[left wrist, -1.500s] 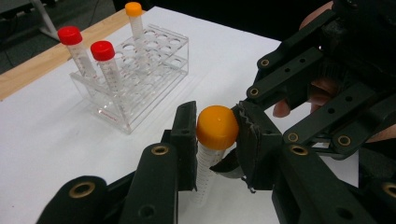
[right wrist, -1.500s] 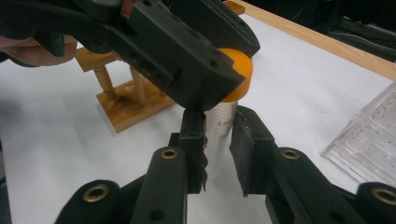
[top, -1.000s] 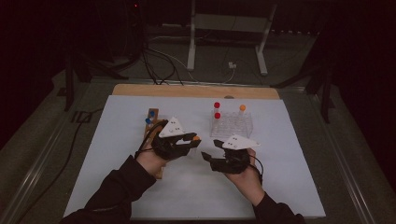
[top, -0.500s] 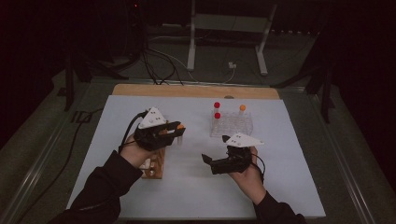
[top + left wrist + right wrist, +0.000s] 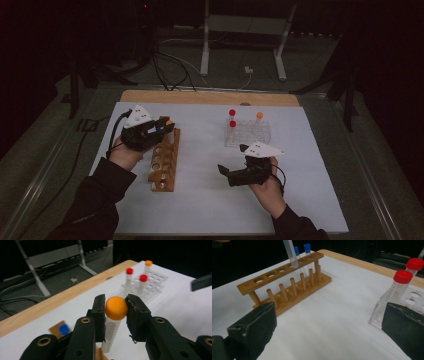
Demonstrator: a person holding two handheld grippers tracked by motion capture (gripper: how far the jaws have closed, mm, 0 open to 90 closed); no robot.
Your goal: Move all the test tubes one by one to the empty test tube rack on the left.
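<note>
My left gripper [image 5: 161,127] is shut on an orange-capped tube [image 5: 115,308] just below its cap and holds it upright over the far end of the wooden rack [image 5: 165,159]. In the right gripper view the tube's rounded bottom [image 5: 292,255] hangs just above the rack's top board [image 5: 279,273], beside two blue-capped tubes [image 5: 307,248] that stand in it. My right gripper [image 5: 226,173] is open and holds nothing, low over the white mat in front of the clear plastic rack [image 5: 248,134].
The clear rack holds two red-capped tubes [image 5: 232,114] and one orange-capped tube [image 5: 259,116]. The white mat [image 5: 200,200] lies on a table with a wooden strip [image 5: 210,97] along its far edge. Cables and a metal stand are on the floor beyond.
My left gripper has carried the orange-capped tube left and away from the middle of the mat to above the wooden rack, uncovering the rack. The right gripper has barely moved.
</note>
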